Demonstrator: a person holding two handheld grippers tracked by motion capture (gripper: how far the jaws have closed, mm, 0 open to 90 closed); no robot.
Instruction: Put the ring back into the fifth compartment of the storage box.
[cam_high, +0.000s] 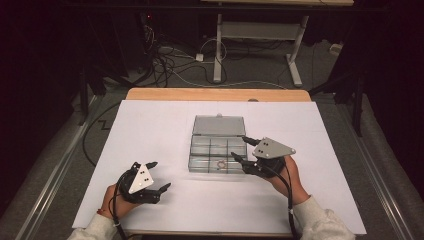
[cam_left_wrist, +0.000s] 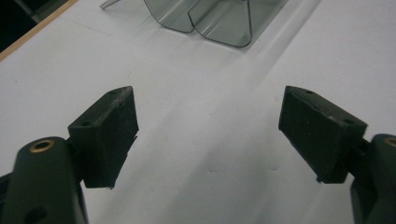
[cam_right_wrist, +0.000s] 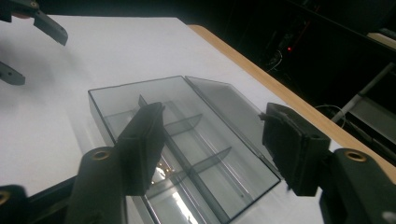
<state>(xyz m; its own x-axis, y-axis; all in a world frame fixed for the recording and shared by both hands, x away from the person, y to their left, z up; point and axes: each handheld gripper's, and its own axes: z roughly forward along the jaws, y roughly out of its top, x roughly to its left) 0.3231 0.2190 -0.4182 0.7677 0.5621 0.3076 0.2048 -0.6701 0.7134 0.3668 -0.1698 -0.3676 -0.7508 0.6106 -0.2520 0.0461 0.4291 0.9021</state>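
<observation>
A clear plastic compartment box (cam_high: 218, 150) lies at the middle of the white sheet, its lid (cam_high: 219, 125) folded flat behind it. A small ring-like item (cam_high: 221, 164) rests in a front compartment. My right gripper (cam_high: 239, 147) stands open at the box's right edge; in the right gripper view its jaws (cam_right_wrist: 215, 109) straddle the box (cam_right_wrist: 187, 140) from just above, with a brassy glint (cam_right_wrist: 163, 170) beside the left jaw. My left gripper (cam_high: 160, 175) is open and empty, well left of and nearer than the box. Its own view (cam_left_wrist: 208, 93) has the box's corner (cam_left_wrist: 205, 18) far ahead.
The white sheet (cam_high: 150, 130) covers a wooden table whose far edge (cam_high: 218, 94) shows. Beyond stand desk legs (cam_high: 218, 50) and cables on the floor. In the right gripper view the left gripper (cam_right_wrist: 32, 23) sits at the top left.
</observation>
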